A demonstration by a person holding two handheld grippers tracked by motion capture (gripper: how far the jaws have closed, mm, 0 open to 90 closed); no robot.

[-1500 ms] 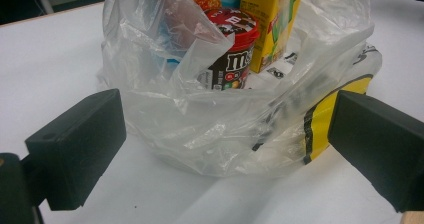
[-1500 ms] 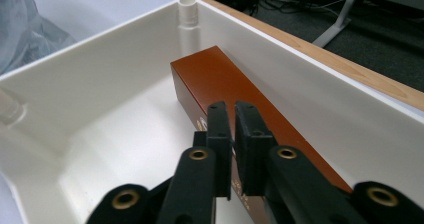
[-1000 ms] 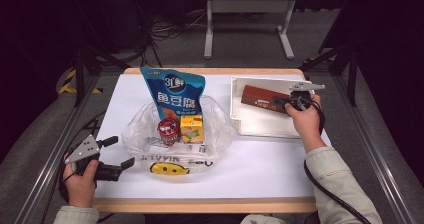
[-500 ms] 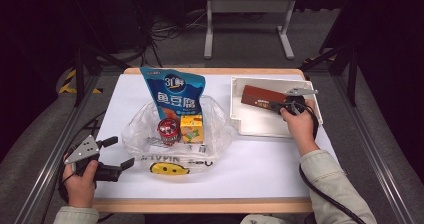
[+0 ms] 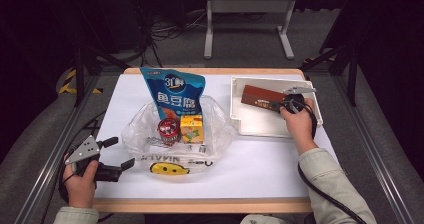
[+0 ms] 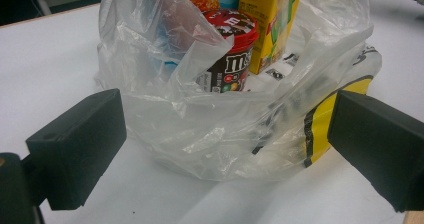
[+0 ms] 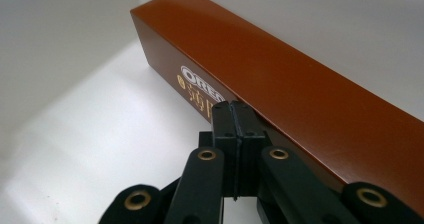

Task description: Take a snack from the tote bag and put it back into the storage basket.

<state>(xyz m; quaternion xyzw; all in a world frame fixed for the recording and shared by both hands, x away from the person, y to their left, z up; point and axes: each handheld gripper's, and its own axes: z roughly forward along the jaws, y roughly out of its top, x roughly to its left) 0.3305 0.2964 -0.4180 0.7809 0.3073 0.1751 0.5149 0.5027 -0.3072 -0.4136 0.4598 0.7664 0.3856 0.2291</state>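
Note:
A clear plastic bag (image 5: 220,134) with a yellow smiley print lies open at mid-table. Inside it are a blue snack pouch (image 5: 174,96), a red-lidded M&M's tub (image 5: 168,130) (image 6: 231,59) and a yellow juice carton (image 5: 191,129) (image 6: 270,19). My left gripper (image 5: 121,152) (image 6: 227,134) rests open just left of the bag, with the bag's bulging side (image 6: 210,129) between its wide-apart jaws and untouched. A brown Oreo box (image 5: 260,98) (image 7: 280,69) lies in a white tray (image 5: 260,126). My right gripper (image 5: 280,105) (image 7: 234,114) is shut on nothing, its tip against the box's side.
The white-covered table (image 5: 260,169) ends in a wooden front edge near both hands. The tray's raised walls (image 7: 60,39) surround the box. A cable trails from each gripper off the table's front. Metal rails run along both table sides.
My right hand has edged slightly left toward the brown box, jaws still shut. The left hand and the bag have stayed put.

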